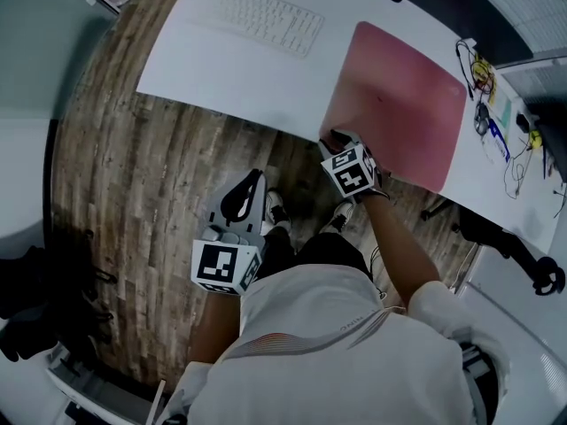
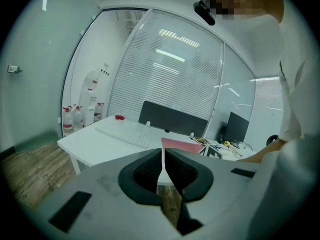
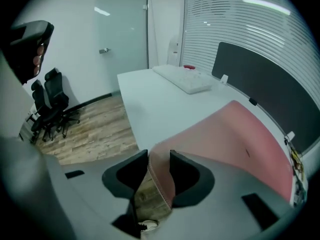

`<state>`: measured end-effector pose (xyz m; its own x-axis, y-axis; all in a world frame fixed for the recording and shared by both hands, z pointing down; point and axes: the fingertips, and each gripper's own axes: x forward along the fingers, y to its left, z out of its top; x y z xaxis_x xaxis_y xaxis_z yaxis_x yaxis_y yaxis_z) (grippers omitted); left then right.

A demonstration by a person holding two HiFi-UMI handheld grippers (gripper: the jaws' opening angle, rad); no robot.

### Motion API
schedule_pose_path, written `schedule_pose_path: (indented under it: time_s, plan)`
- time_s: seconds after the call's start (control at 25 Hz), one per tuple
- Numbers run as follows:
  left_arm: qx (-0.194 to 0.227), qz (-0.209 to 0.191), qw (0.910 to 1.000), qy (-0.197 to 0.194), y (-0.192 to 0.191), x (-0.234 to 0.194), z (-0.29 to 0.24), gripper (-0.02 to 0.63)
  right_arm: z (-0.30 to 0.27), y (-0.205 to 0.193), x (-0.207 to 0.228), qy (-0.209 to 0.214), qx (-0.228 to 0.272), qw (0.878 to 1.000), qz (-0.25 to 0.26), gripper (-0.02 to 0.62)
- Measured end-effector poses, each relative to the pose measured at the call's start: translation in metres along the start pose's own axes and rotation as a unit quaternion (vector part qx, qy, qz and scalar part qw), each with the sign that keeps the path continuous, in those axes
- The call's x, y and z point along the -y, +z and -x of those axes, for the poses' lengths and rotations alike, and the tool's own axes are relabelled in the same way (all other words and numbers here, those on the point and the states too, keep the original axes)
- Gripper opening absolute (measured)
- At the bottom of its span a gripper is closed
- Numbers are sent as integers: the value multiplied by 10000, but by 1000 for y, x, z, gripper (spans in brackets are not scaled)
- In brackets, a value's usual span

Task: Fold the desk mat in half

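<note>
A wood-patterned floor [image 1: 133,175] runs under a long white desk [image 1: 221,69] that crosses the far side of the head view, with glass walls and blinds behind it in the gripper views. A white keyboard [image 1: 266,18] lies on the far left part of the desk, and a tangle of cables [image 1: 496,104] sits at its right end. Between them the pink desk mat [image 1: 399,104] lies flat and unfolded, its near edge along the near edge of the desk. The right gripper [image 1: 335,138] is at the mat's near left corner. Its own view shows its jaws standing wide apart, with that corner lifted and curling between them, not squeezed. The left gripper [image 1: 248,189] hangs well apart from the desk, low over the floor near the person's white shirt [image 1: 328,352]. Its jaws are drawn together to a thin slit with nothing between them.
</note>
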<state>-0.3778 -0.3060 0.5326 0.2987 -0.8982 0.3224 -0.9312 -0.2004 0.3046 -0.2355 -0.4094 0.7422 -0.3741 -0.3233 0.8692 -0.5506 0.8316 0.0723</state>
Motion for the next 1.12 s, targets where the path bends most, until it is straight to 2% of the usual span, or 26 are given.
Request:
schedule_pose_path:
  time_s: [0.16, 0.28, 0.52, 0.6, 0.72, 0.84, 0.96, 1.12]
  plan:
    - [-5, 39, 10000, -20, -4, 1, -3, 29, -3, 0, 3, 93, -110, 9998, 121, 179]
    - [-8, -10, 10000, -46, -4, 6, -4, 29, -3, 1, 8, 72, -63, 9999, 128, 121]
    - [35, -181, 9996, -229, 11, 34, -11, 29, 35, 11, 29, -240, 558, 9979, -228, 87]
    - [62, -262, 9991, -341, 18, 50, -15, 29, 55, 9, 43, -343, 771, 9952, -503, 83]
    - [105, -401, 9977, -530, 26, 80, -25, 29, 94, 0, 69, -433, 1164, 9845, -1239, 84]
    - [168, -544, 9960, -690, 35, 109, -35, 29, 130, -18, 93, -662, 1462, 9729, -1661, 84]
    - [225, -637, 9943, -823, 45, 140, -44, 29, 155, -51, 111, -804, 1558, 9626, -2067, 86]
    - [367, -912, 9898, -1029, 62, 190, -62, 29, 184, -101, 136, -895, 1718, 9417, -2751, 91]
